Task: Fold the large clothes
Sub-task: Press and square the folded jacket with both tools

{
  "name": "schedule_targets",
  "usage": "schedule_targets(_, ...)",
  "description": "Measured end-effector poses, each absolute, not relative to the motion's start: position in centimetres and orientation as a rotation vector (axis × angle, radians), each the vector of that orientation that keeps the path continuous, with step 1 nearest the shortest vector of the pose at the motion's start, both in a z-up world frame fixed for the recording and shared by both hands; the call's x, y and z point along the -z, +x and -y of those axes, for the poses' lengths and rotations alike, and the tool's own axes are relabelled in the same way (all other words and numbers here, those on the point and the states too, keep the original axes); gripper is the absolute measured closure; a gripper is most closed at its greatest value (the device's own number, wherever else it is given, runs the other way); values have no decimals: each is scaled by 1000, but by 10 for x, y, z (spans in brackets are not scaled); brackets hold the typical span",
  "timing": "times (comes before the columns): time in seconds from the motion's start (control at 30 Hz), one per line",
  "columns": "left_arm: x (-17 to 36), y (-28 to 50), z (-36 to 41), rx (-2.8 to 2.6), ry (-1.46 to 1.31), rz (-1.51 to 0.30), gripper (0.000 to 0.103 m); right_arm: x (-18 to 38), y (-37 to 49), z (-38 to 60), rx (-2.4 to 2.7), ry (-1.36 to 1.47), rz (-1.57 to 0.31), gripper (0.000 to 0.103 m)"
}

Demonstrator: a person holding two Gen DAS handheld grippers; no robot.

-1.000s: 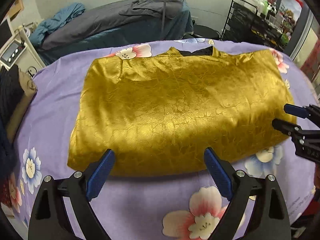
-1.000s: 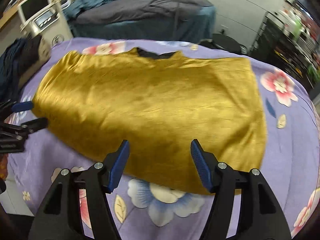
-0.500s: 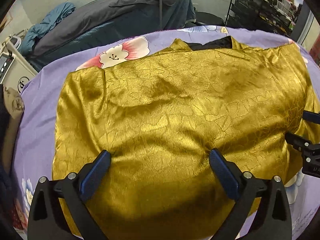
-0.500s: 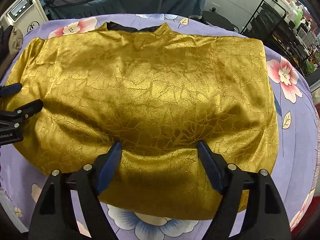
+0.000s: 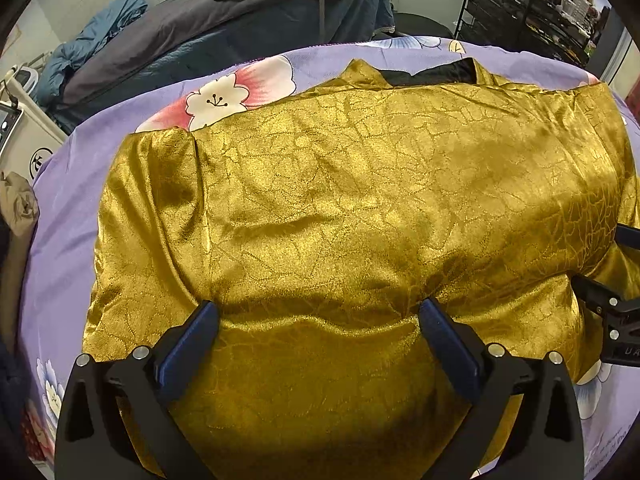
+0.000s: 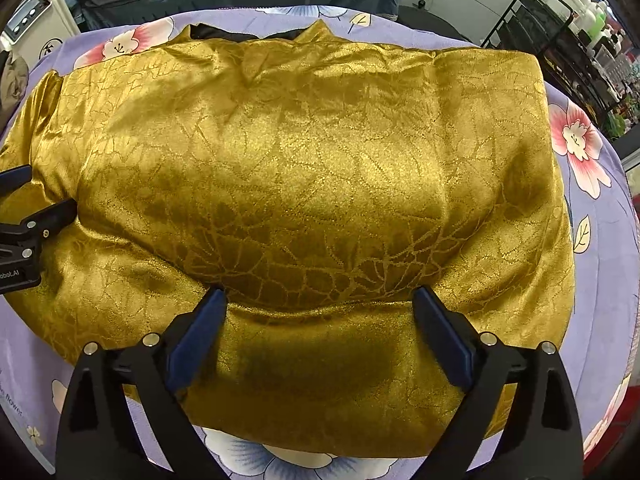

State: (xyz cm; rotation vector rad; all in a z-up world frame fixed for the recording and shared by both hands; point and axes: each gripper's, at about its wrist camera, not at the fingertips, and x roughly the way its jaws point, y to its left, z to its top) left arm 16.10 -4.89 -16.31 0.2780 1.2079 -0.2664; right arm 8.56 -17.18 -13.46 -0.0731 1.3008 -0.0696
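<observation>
A shiny gold patterned garment (image 5: 360,200) lies spread flat on the table, its black-lined collar (image 5: 424,76) at the far edge. My left gripper (image 5: 318,308) stands wide open, both fingertips pressing down into the cloth near its front left part. My right gripper (image 6: 320,295) points down onto the front right part of the garment (image 6: 300,160); its jaws are opening, with cloth lying between the tips but not pinched. Each gripper shows at the edge of the other's view: the right gripper (image 5: 600,300) and the left gripper (image 6: 36,216).
A purple floral cloth (image 5: 68,200) covers the table under the garment. Behind it is a bed or couch under dark grey and blue covers (image 5: 240,20). A black wire rack (image 5: 520,12) with bottles stands at the back right; a white device (image 5: 24,140) at the left.
Both grippers came down and forward from the near hem onto the garment, denting the cloth. The right jaws spread wider; the left widened slightly.
</observation>
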Motion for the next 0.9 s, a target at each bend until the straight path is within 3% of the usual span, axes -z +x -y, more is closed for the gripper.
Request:
schedule_targets(0.53, 156, 156, 48, 256, 282, -1191, 5, 134, 92, 176, 101, -15, -1344, 6)
schedule_targets(0.9, 89, 102, 48, 253, 304, -1100, 6, 89, 45, 181, 143, 120, -1282, 6)
